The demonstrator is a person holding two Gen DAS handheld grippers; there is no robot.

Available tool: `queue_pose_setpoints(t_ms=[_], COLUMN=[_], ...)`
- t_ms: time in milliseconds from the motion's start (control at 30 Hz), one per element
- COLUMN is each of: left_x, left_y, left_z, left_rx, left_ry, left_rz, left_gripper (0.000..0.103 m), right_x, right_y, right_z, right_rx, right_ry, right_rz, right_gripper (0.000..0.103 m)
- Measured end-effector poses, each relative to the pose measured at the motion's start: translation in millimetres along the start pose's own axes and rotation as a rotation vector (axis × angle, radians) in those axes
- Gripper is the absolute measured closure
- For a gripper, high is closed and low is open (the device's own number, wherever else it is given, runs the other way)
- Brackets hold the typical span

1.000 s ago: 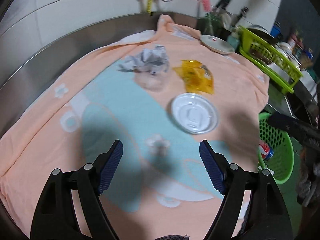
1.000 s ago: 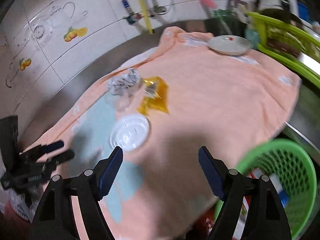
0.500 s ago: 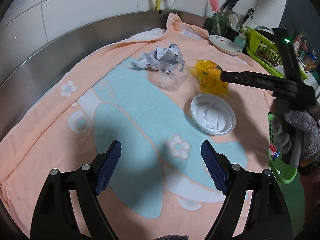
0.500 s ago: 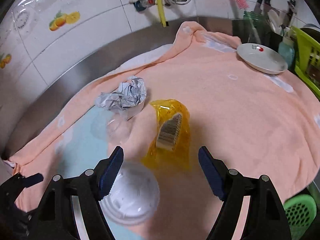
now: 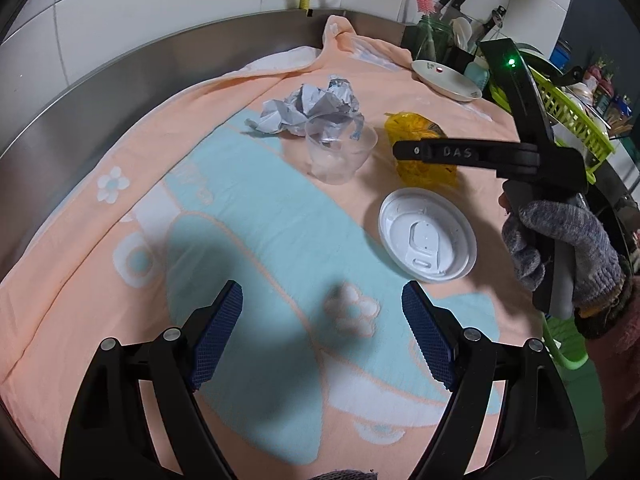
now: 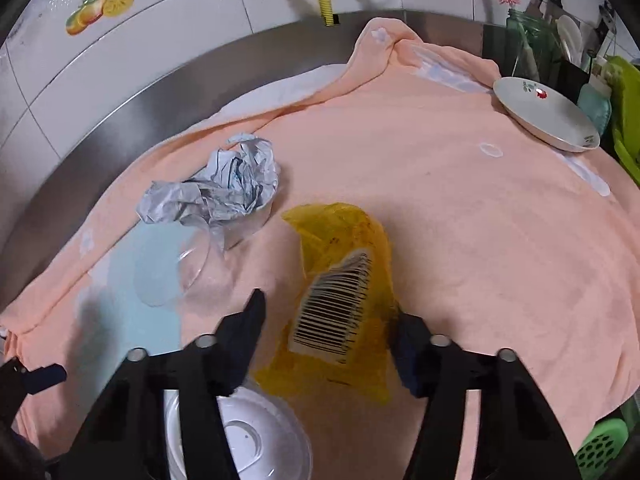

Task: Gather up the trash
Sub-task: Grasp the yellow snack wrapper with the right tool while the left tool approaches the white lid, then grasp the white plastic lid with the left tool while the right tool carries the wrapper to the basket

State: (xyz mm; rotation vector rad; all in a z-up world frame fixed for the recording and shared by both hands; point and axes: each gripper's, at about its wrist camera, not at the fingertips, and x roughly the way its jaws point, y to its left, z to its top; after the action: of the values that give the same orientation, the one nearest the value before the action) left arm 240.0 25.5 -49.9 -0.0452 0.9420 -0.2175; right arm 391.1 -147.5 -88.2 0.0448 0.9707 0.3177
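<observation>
The right gripper (image 6: 326,334) is low over the towel (image 6: 480,220) with its jaws spread wide, one finger on each side of the yellow wrapper (image 6: 340,280), and they grasp nothing yet. The wrapper lies flat near the middle of the towel, with a barcode label facing up; from the right wrist camera it is at about 12 o'clock from the fingers and very close. I judge it is thin plastic film, very light and soft, a little slippery, so it will crumple and not resist; the best place to take it seems the near half around the label, pinching the film together from both sides. The left gripper (image 5: 322,332) hovers above the blue part of the towel, jaws released and empty. From it, the white lid (image 5: 427,236) is at about 1 o'clock, and the clear cup (image 5: 340,152) with the crumpled paper (image 5: 310,108) touching it behind is near 12 o'clock. The lid looks stiff and light, the cup thin and easy to squash. A green basket (image 6: 600,446) shows at the towel's right edge, at about 4 o'clock in the right wrist view, probably the place for the trash.
</observation>
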Motion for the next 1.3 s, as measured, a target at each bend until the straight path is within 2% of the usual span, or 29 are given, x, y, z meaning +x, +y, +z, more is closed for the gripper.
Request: queue_pose_setpoints(t_ms=[167,267,433,667,867,933,1000,1033,1100,1200,1267,1300], left_x=[9.7,18.8,35.7,52.3,68.2,72.7,76.3,77.0,78.1,78.9,79.0,78.8], left_y=[-9.2,-14.9,-21.6,-36.6,-43.4,-43.1,-42.3,-42.7,-43.2,-44.1,-44.9,-45.4], left_z=[6.2,11.2,19.1,28.1,33.8,34.2,34.4,34.2,34.1,34.8,33.9,33.6], left_rx=[0.022,0.035,0.025,0.045,0.049,0.047,0.038,0.041,0.038,0.037,0.044,0.047], left_ry=[0.004,0.010,0.031,0.037,0.062,0.073,0.080,0.073,0.073,0.081,0.085,0.083], left_rz=[-0.006,-0.013,-0.041,-0.064,-0.051,-0.062,-0.064,-0.054,-0.054,-0.047,-0.038,-0.038], left_gripper=[0.025,0.030,0.040,0.045,0.050,0.062,0.064,0.070,0.072,0.085,0.087,0.092], right_x=[-4.1,-14.1,-34.4,-72.0,-105.5,-115.5,-124.4,-126.9,-133.5,-140.8,-147.4,-151.6], right_y=[-3.2,-7.2,-14.5,-30.6,-48.9,-54.9,-60.2,-61.9,-65.0,-69.0,-70.6,-71.1], right_z=[-4.3,-8.3,-17.4,-35.5,-59.0,-66.8,-74.9,-77.5,-84.8,-93.2,-100.9,-106.2], right_rx=[0.001,0.014,0.019,0.041,0.063,0.070,0.080,0.082,0.087,0.091,0.097,0.099], right_ry=[-0.010,-0.030,-0.063,-0.119,-0.154,-0.163,-0.172,-0.175,-0.182,-0.191,-0.201,-0.205], right_rz=[0.002,0.019,0.033,0.048,0.048,0.040,0.032,0.028,0.023,0.014,0.012,0.007], right_gripper=[0.063,0.066,0.066,0.066,0.066,0.066,0.066,0.066,0.066,0.066,0.066,0.066])
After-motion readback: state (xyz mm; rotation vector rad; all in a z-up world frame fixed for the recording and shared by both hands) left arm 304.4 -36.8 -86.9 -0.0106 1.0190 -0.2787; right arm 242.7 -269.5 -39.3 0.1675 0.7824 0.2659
